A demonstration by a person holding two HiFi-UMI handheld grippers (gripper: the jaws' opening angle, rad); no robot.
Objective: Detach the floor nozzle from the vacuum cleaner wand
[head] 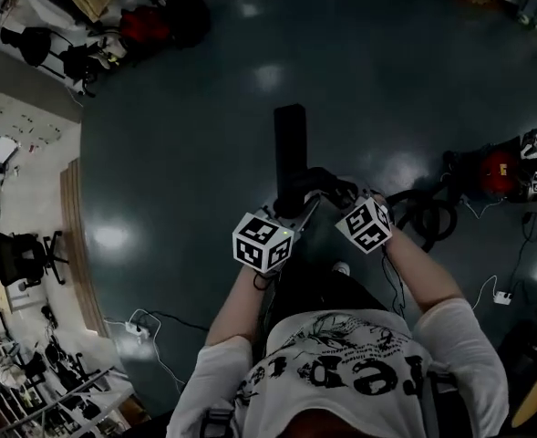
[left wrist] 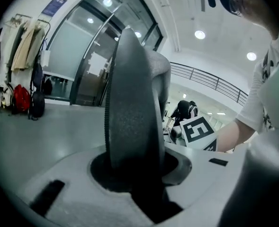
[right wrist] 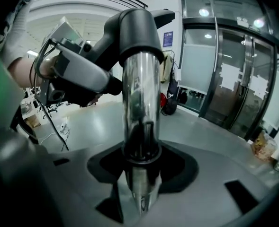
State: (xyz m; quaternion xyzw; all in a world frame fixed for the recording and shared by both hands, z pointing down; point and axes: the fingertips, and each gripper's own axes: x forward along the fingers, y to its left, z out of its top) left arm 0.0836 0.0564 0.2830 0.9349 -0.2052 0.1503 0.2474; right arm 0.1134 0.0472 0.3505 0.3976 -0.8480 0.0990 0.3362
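Holding both tools before your chest, you have the right gripper (right wrist: 140,171) clenched on the chrome wand (right wrist: 140,93), below its black elbow (right wrist: 137,30). Your left gripper (left wrist: 135,171) grasps a dark textured handle part (left wrist: 132,103). The black floor nozzle (head: 289,144) shows just beyond both grippers; its joint to the wand cannot be made out.

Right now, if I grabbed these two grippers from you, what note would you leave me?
Left gripper: shut on a dark textured part of the floor nozzle.
Right gripper: shut on the shiny wand.
Where: both parts are held in front of the person. The red vacuum body sits on the floor to the right.
Done: both parts gripped.
Left: the nozzle's black neck looks joined to the wand, so pull them apart.
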